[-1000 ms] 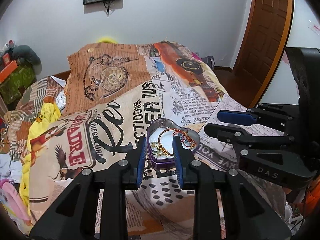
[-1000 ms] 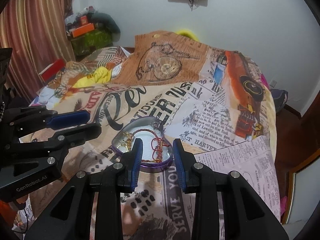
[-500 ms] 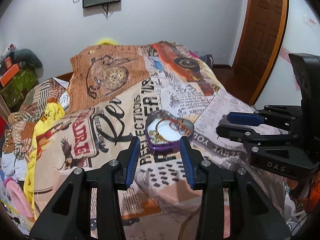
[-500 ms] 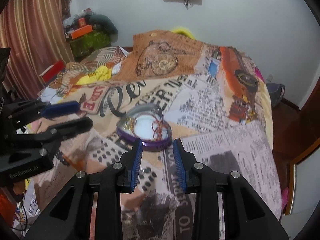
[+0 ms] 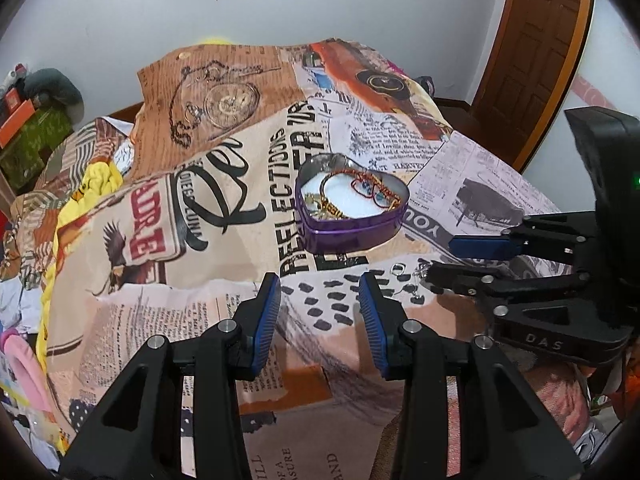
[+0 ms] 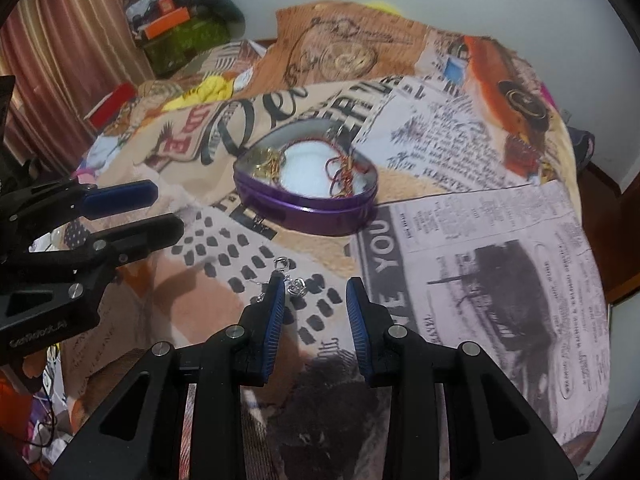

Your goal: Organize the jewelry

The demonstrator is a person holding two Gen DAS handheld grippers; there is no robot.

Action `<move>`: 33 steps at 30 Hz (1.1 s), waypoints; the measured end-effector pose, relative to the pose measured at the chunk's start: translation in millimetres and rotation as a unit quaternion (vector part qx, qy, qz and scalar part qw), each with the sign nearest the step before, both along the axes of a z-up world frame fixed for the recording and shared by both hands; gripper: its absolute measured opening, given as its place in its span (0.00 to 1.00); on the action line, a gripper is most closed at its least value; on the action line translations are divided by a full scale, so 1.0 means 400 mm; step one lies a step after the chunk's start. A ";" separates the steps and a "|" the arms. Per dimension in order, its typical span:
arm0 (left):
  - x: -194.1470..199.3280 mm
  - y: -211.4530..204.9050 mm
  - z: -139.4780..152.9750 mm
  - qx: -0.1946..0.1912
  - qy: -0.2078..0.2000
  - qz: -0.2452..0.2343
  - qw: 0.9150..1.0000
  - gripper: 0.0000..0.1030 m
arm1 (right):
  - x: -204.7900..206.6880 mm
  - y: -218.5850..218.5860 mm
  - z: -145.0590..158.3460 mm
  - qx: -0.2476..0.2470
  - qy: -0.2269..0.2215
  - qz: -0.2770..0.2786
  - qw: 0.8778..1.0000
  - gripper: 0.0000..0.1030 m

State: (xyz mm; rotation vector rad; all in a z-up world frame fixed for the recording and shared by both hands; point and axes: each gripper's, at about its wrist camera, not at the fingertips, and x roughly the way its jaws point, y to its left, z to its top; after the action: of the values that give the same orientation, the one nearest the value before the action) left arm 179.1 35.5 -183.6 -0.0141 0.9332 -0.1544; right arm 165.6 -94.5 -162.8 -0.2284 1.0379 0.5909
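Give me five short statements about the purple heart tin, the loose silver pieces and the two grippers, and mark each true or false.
1. The purple heart-shaped metal tin is open, with no lid on it. True.
2. The tin is empty. False: gold chain and red wire jewelry lie inside.
3. Small silver jewelry pieces lie on the newspaper-print bedspread, outside the tin. True.
4. The right gripper grips the tin. False: it is open, holding nothing.
5. The left gripper is shut. False: its jaws stand apart.

open purple heart tin (image 5: pixel 352 216) holding jewelry (image 5: pixel 374 190).
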 end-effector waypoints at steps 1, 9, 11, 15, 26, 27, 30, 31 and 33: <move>0.003 0.001 -0.006 -0.001 0.004 0.000 1.000 0.39 | 0.002 0.004 -0.004 -0.001 0.003 0.003 1.000 0.28; 0.018 -0.001 -0.027 -0.012 0.013 -0.010 1.000 0.39 | 0.000 0.020 -0.017 0.000 -0.006 0.033 0.999 0.28; 0.023 -0.004 -0.030 -0.012 0.014 -0.011 1.000 0.39 | 0.002 0.019 -0.020 0.010 -0.001 0.038 0.999 0.26; 0.034 -0.010 -0.035 -0.018 0.017 -0.013 1.000 0.39 | -0.001 0.021 -0.027 0.014 0.003 0.049 0.999 0.09; 0.055 -0.063 -0.051 -0.026 0.032 -0.043 0.998 0.39 | -0.011 -0.050 0.012 0.050 -0.020 0.014 0.998 0.09; 0.058 -0.072 -0.053 -0.025 0.033 -0.047 0.998 0.39 | -0.007 -0.059 0.015 0.053 -0.020 0.008 0.998 0.09; 0.067 -0.094 -0.059 -0.021 0.035 -0.055 0.998 0.39 | 0.005 -0.091 0.023 0.058 -0.027 -0.013 0.998 0.09; 0.072 -0.099 -0.061 -0.019 0.036 -0.055 0.998 0.39 | 0.008 -0.097 0.024 0.054 -0.031 -0.019 0.998 0.09; 0.079 -0.109 -0.066 -0.019 0.039 -0.057 0.997 0.39 | 0.013 -0.111 0.022 0.039 -0.043 -0.033 0.998 0.09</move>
State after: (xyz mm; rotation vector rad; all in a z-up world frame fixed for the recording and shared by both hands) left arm 210.6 -8.0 -209.9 -0.0019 1.0096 -0.2800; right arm 170.8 -138.7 -154.1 -0.1495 0.9336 0.5553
